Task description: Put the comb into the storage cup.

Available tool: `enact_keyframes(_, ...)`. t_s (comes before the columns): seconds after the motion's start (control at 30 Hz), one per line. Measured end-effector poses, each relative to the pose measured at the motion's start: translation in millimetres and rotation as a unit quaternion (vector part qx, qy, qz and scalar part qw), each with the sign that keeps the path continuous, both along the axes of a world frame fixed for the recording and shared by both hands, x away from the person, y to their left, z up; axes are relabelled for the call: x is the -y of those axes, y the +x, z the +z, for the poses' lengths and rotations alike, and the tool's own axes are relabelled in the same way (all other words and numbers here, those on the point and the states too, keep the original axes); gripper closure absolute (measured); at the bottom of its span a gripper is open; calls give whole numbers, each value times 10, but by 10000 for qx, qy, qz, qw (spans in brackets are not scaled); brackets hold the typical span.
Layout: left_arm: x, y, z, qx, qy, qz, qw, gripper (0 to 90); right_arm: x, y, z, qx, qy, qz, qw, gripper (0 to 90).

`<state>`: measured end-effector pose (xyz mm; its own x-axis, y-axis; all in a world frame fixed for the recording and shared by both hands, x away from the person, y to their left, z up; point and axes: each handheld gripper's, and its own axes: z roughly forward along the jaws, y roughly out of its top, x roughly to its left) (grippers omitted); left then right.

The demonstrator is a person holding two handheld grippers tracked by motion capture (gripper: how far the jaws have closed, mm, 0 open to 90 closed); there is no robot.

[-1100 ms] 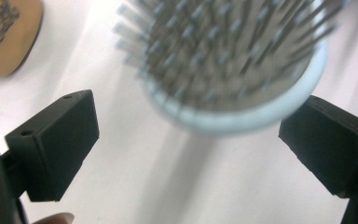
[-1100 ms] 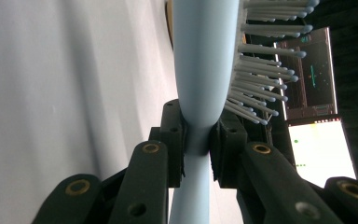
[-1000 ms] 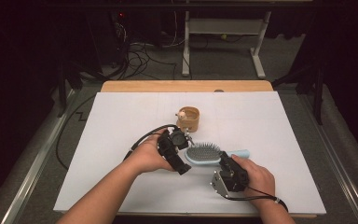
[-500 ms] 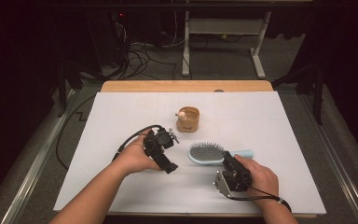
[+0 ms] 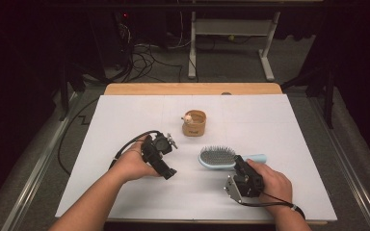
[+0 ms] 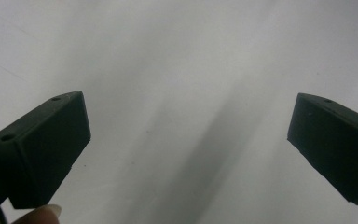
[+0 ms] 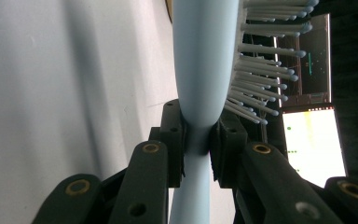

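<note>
My right gripper (image 5: 237, 166) has its fingers clamped on the neck of the light blue hairbrush (image 5: 218, 157), where the handle meets the head. In the right gripper view the two black fingers (image 7: 171, 135) press that narrow blue neck from either side, and the brush (image 7: 205, 60) runs up and away from me with its bristles standing out to the right of that view. From the high view the brush lies low over the white sheet covering the bench (image 5: 125, 115), its head pointing toward my left and its bristles up, its handle tip showing past my right hand (image 5: 270, 180). I cannot tell whether the head rests on the sheet or is just above it.

My left gripper (image 5: 160, 155) sits well apart from the brush, to its left, held in my left hand (image 5: 135, 163) above the sheet. Its fingers (image 6: 42, 149) are spread wide with nothing between them; the left gripper view shows bare white sheet in the gap, and a fingertip (image 6: 39, 215) of mine at the bottom edge.

A small tan wooden cup (image 5: 194, 123) stands upright on the sheet beyond both grippers, near the middle of the bench, with a small pale thing at its rim that I cannot make out. Two lit screens (image 7: 312, 140) show behind the bristles in the right gripper view.
</note>
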<state>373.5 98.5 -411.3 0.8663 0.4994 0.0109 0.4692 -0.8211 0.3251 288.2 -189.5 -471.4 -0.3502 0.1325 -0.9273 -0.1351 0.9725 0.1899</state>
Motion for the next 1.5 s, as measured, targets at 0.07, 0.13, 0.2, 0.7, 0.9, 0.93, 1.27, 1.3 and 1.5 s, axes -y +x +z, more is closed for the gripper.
enact_keyframes(0.07, -20, -1, -4, 42, -21, 27, 10000, 0, -1, 0, 0, 6, -18, 11, 10000, 781)
enact_keyframes(0.13, -41, -2, -3, 66, -48, 58, 9999, 0, -2, -1, 1, 7, -9, 21, 10000, 781)
enact_keyframes(0.2, -57, -1, 3, 60, -77, 37, 9999, 0, -2, 1, 2, 6, -6, 11, 10000, 782)
enact_keyframes(0.7, -162, -49, 1, 314, -663, 139, 9972, 0, -9, -5, 26, -67, 107, -1, 9999, 781)
enact_keyframes(0.9, -241, -111, -44, 527, -1128, 240, 9919, 0, -11, -8, 50, -79, 221, -33, 9997, 782)
enact_keyframes(0.93, -265, -121, -48, 582, -1263, 272, 9899, 0, -11, -11, 52, -79, 233, -39, 9997, 782)
enact_keyframes(1.27, -403, -216, -153, 931, -1960, 545, 9746, 0, -9, -10, 81, -77, 373, -51, 9993, 781)
enact_keyframes(1.3, -425, -223, -178, 982, -2044, 574, 9723, 0, -8, -10, 83, -78, 381, -55, 9992, 781)
enact_keyframes(1.5, -530, -284, -252, 1275, -2571, 724, 9552, 0, 1, -16, 92, -82, 437, -65, 9990, 781)
